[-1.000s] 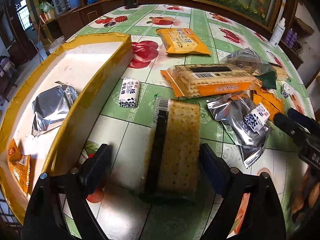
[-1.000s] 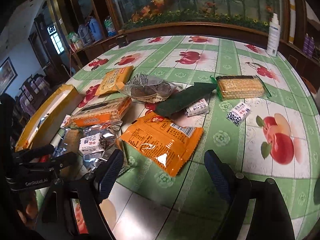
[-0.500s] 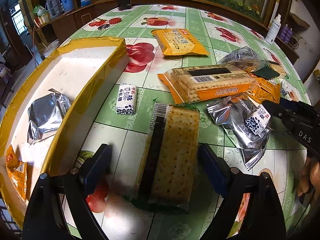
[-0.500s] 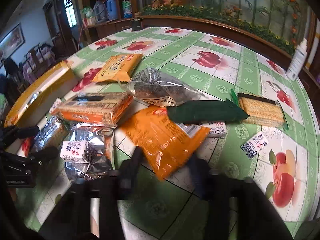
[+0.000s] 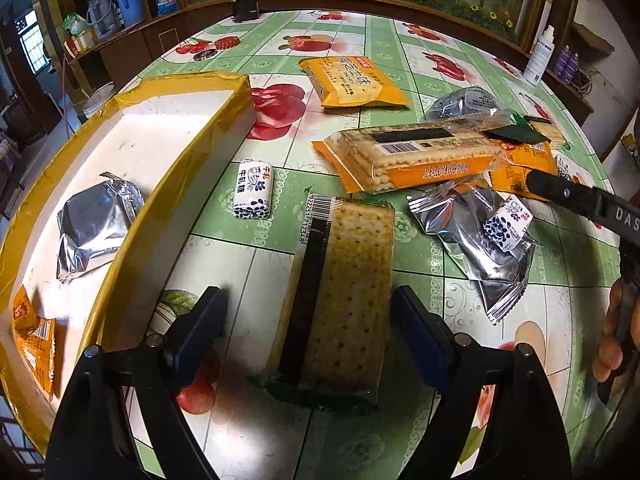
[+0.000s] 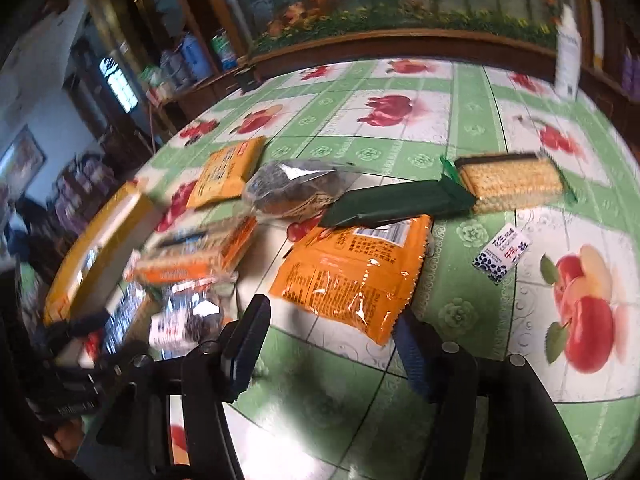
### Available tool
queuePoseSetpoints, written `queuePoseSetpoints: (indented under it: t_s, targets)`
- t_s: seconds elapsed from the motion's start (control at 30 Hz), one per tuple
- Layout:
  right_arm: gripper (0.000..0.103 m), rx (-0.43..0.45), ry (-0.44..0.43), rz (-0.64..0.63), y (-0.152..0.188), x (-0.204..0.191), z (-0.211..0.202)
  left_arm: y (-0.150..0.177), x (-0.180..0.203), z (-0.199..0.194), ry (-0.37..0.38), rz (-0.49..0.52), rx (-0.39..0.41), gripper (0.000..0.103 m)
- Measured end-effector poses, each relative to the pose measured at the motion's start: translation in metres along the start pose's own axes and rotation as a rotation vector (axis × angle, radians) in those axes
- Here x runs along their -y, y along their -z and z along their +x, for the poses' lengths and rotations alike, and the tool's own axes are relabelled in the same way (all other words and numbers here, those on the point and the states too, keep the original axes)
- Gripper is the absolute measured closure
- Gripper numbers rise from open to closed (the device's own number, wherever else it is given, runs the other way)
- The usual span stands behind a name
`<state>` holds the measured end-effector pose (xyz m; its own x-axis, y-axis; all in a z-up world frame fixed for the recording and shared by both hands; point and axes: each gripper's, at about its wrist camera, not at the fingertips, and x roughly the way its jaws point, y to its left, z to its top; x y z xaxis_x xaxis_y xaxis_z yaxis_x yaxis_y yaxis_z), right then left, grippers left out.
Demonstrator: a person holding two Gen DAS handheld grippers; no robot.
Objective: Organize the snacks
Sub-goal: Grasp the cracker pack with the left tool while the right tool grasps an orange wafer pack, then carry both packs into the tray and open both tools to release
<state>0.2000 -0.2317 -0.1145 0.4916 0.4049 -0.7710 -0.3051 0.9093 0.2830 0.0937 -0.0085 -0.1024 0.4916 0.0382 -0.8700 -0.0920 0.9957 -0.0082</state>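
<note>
A clear pack of square crackers lies lengthwise on the fruit-print tablecloth between the fingers of my left gripper. Those jaws are closing, and a gap still shows at the left pad. In the right wrist view my right gripper hovers just short of an orange snack bag; its jaws are opening with nothing between them. One of its black fingers reaches in from the right above a silver packet. A yellow-rimmed white tray at the left holds a silver pack and a small orange packet.
Loose on the table: a blue-and-white candy, a long orange cracker pack, a yellow pack, a clear bag of dark snacks, a green packet, another cracker pack. A white bottle stands at the far edge.
My right gripper's jaws narrowed, then spread again, and it shifted across the table; its finger slid farther up in the left view. The left gripper's jaws came in slightly around the crackers.
</note>
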Motion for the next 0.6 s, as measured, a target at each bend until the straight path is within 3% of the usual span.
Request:
queuePoseSetpoints:
  t_s: [0.03,0.07,0.1,0.23,0.3,0.6]
  targets:
    - [0.048,0.007,-0.027,0.048,-0.002,0.006,0.001,0.0,0.0,0.0,0.0,0.0,0.001,0.017]
    - [0.071,0.015,-0.044,0.078,-0.003,0.01,0.002,0.0,0.0,0.0,-0.001,0.0,0.003,0.017]
    - [0.085,0.017,-0.054,0.109,-0.004,0.014,0.004,0.0,0.0,0.0,-0.002,0.001,0.005,0.017]
    - [0.09,0.039,-0.14,0.173,-0.001,0.021,0.003,0.003,0.0,-0.002,0.002,0.002,0.022,0.022]
    - [0.093,0.069,-0.154,0.179,0.001,0.019,-0.005,0.004,0.002,-0.007,0.011,0.012,0.048,0.058]
    - [0.094,0.268,-0.199,0.163,0.022,-0.002,-0.083,0.014,-0.009,-0.016,0.123,-0.031,0.07,0.059]
